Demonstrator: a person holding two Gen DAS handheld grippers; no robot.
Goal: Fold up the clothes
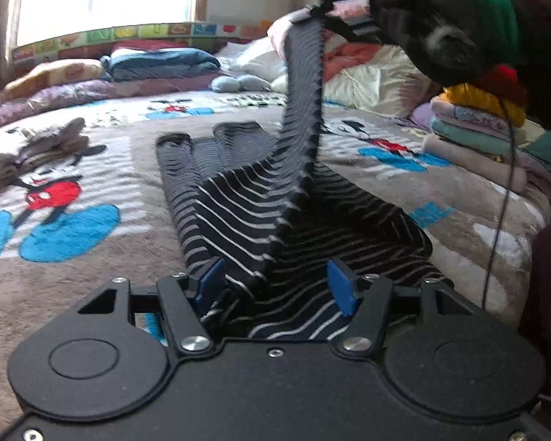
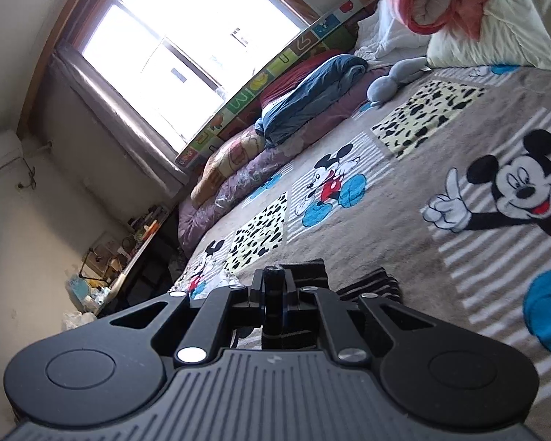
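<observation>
While one corner of the striped garment (image 1: 260, 217) hangs lifted, the rest lies spread on the bed (image 1: 103, 257).

The right tongs (image 1: 314, 11) are clenched on a strip of the striped cloth and hold it high over the bedspread, so that the fabric rises in a taut band from the flat part below; this looks like the start of carrying that side across to make a fold. The left tongs (image 1: 275, 286) stand released low at the near hem, blue pads apart with cloth lying between them but not pinched, probably ready to take or steady that edge. Folded stacks (image 1: 474, 136) sit aside at the bed's right, clear of the work.
</observation>
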